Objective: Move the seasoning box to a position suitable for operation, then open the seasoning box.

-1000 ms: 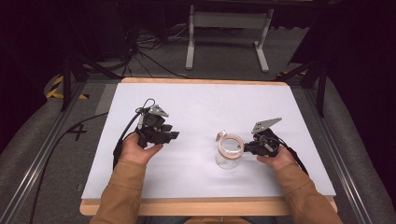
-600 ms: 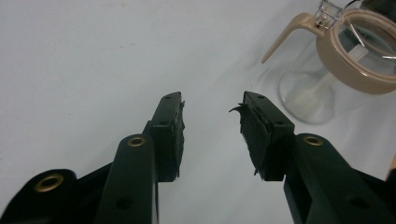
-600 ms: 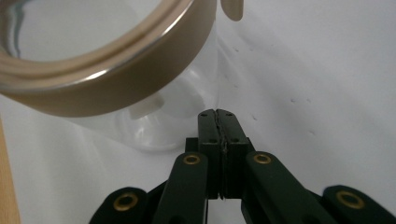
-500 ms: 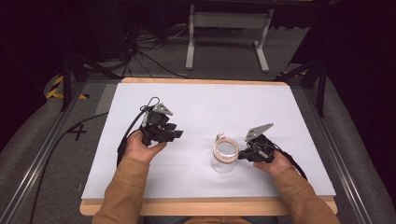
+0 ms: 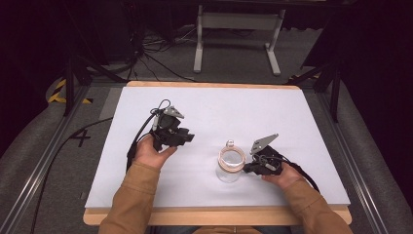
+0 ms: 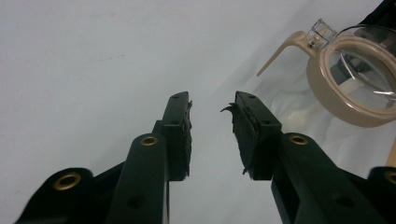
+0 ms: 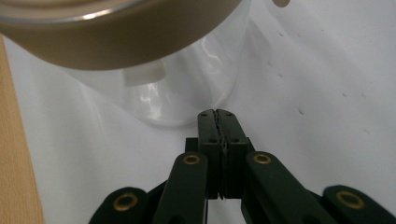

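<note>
A clear jar [image 5: 229, 166] with a beige lid and a small clear knob stands on the white table [image 5: 292, 112], right of centre and near the front. My right gripper [image 5: 247, 168] lies low at the jar's right side, with its tips at the jar's base. In the right gripper view the jaws [image 7: 217, 115] are shut with nothing between them, and the jar [image 7: 154, 56] looms just ahead. My left gripper [image 5: 187, 138] is held up over the table's left half. It stands open and empty [image 6: 212, 112], with the jar's beige lid [image 6: 348, 109] ahead to the right.
The table's wooden front edge [image 7: 14, 140] runs close to the jar. On the floor beyond the table are a grey metal stand [image 5: 238, 22] and loose cables [image 5: 146, 53]. Metal rails [image 5: 44, 165] flank the table.
My right gripper has dropped lower and come nearer and leftward, up against the jar. The jar has shifted slightly left and nearer. The left gripper has drifted a little right.
</note>
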{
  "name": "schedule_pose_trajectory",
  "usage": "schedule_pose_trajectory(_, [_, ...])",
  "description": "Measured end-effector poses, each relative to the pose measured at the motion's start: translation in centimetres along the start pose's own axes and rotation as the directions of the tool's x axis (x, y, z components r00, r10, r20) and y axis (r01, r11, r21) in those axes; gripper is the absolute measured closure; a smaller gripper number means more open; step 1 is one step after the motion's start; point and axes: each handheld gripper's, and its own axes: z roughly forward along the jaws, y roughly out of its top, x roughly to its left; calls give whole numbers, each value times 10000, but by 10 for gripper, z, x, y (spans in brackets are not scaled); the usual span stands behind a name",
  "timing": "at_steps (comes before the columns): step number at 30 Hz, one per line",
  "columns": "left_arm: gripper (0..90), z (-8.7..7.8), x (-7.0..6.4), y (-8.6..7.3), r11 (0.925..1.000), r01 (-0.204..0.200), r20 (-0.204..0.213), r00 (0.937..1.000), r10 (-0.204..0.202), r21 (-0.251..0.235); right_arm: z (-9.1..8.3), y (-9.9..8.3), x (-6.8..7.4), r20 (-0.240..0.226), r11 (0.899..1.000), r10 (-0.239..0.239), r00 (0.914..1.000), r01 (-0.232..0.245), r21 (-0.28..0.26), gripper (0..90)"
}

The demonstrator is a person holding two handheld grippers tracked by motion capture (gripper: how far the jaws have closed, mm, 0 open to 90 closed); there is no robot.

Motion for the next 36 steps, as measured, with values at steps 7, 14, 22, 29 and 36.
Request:
schedule_pose_trajectory(7, [724,-1,-9,7,9992,-369,581,9976,375,-118,-17,-5,-6,384,9968,385,9985,-356,-715,895])
schedule_pose_trajectory(14, [756,1,-25,23,9945,-933,1269,9870,986,-473,-38,-13,-15,590,9852,843,9947,-743,-1546,894])
schedule_pose_trajectory(22, [840,19,-35,40,9901,-1273,2001,9702,1367,-595,-47,-20,-10,719,9759,1016,9922,-854,-2007,894])
schedule_pose_trajectory(29, [845,52,-40,50,9924,-1055,2600,9583,1186,-641,-53,-30,-8,672,9693,1354,9885,-1180,-2158,894])
schedule_pose_trajectory(36, [835,68,-42,53,9945,-786,2934,9512,957,-695,-53,-35,-6,667,9680,1402,9879,-1226,-2188,894])
